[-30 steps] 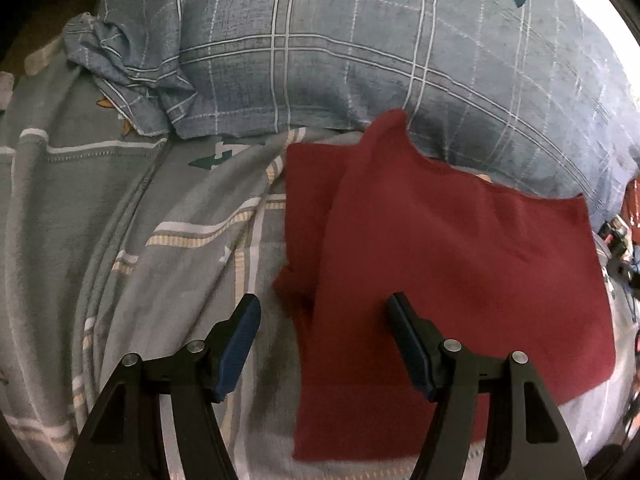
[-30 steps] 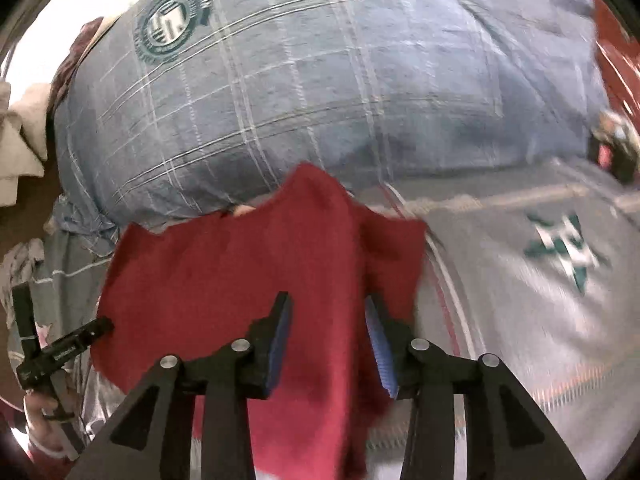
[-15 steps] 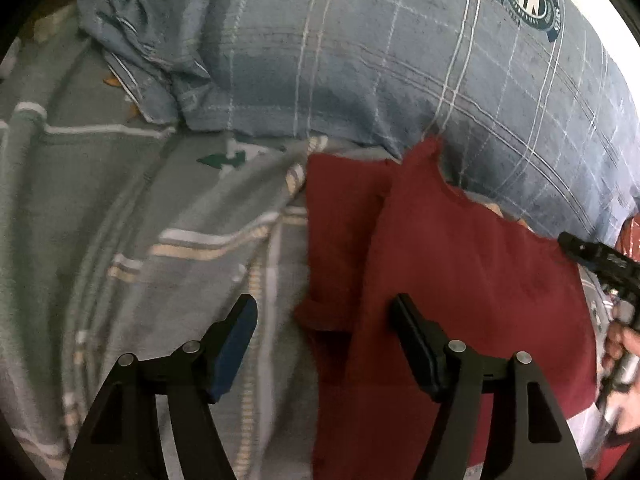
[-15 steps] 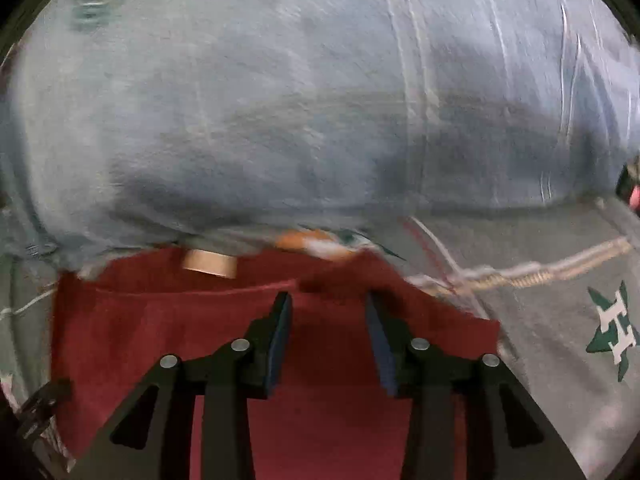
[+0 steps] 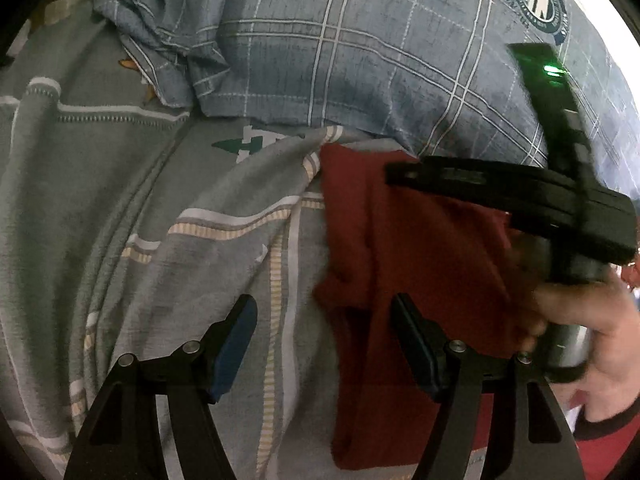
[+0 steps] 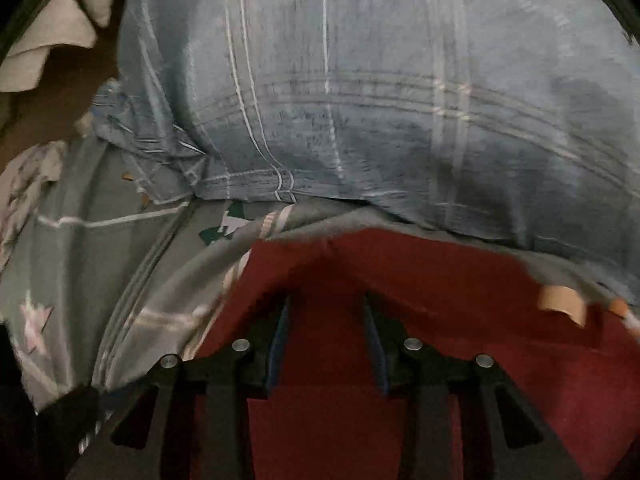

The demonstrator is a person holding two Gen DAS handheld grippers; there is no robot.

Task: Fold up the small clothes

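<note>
We're over the bed, and the red garment [image 5: 420, 280] lies flat on the grey striped blanket [image 5: 160, 240], its far edge right up against the blue checked pillow [image 5: 360, 60]. Our left gripper [image 5: 324, 340] hangs wide open with nothing held: the garment's left edge and a bunched fold run between its fingers, one finger over the blanket, the other over red cloth. The garment's long side seems to run from near us up toward the pillow, so its left edge points along the left claw's own line.

Our right gripper [image 6: 326, 336] sits directly above the red cloth, its jaws narrow and closing, with fabric below and between them; we can't tell whether the pads are pinching cloth yet. From the left camera we see the right hand [image 5: 592, 332] low over the garment's right half, so it looks like the nearer one to a grasp.

Containers? None in view. A tan tag [image 6: 560, 300] shows at the garment's far right edge.
</note>
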